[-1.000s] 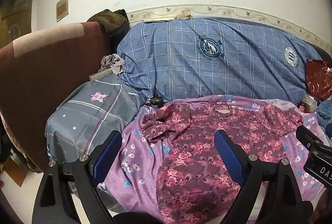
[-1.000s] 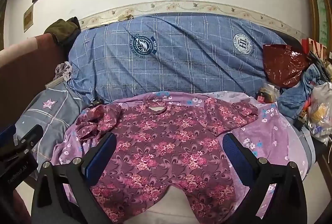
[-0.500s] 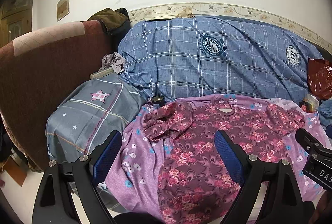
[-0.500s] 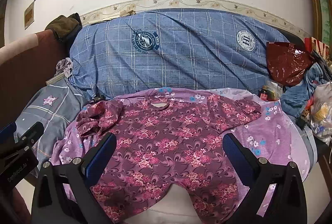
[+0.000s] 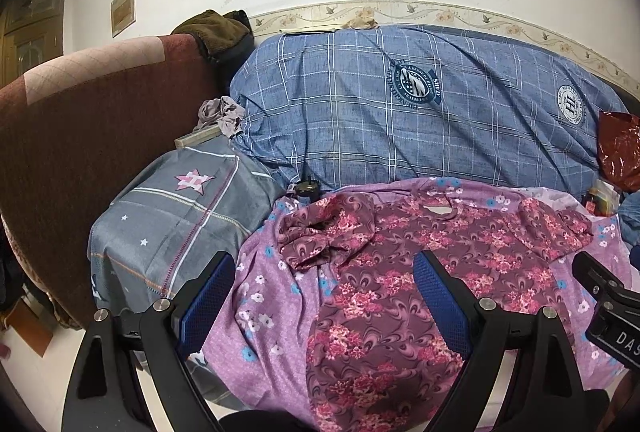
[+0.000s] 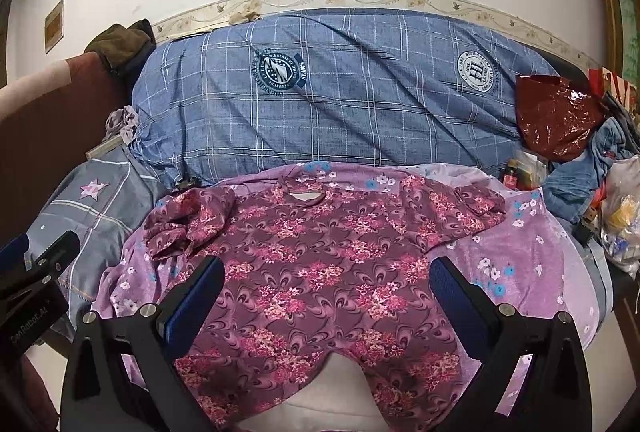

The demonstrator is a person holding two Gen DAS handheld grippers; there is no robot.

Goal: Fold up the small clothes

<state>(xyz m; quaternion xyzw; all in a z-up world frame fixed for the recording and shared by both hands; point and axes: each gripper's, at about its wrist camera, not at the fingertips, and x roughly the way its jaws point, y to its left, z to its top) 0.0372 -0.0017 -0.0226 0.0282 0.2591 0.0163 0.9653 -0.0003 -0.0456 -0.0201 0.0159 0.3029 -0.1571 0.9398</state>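
A maroon shirt with pink flowers [image 6: 320,256] lies spread flat, collar away from me, on a purple floral sheet [image 6: 520,264]. Its left sleeve [image 5: 320,236] is crumpled and bunched; the right sleeve [image 6: 460,207] lies out flat. My left gripper [image 5: 324,296] hovers open above the shirt's left side and the purple sheet [image 5: 256,296], with nothing between its blue pads. Over the shirt's lower middle my right gripper [image 6: 326,288] hangs open and empty. Each gripper's black body shows at the edge of the other's view.
A blue plaid duvet [image 6: 340,103] is heaped behind the shirt. A grey star-print pillow [image 5: 180,216] and a brown sofa arm [image 5: 80,135] lie to the left. A dark red plastic bag [image 6: 556,119], jeans [image 6: 588,167] and a white bag [image 6: 620,216] crowd the right.
Both grippers have drawn back and risen slightly, so the shirt sits lower and a bit smaller in each view. Both stay open. The shirt has not moved.
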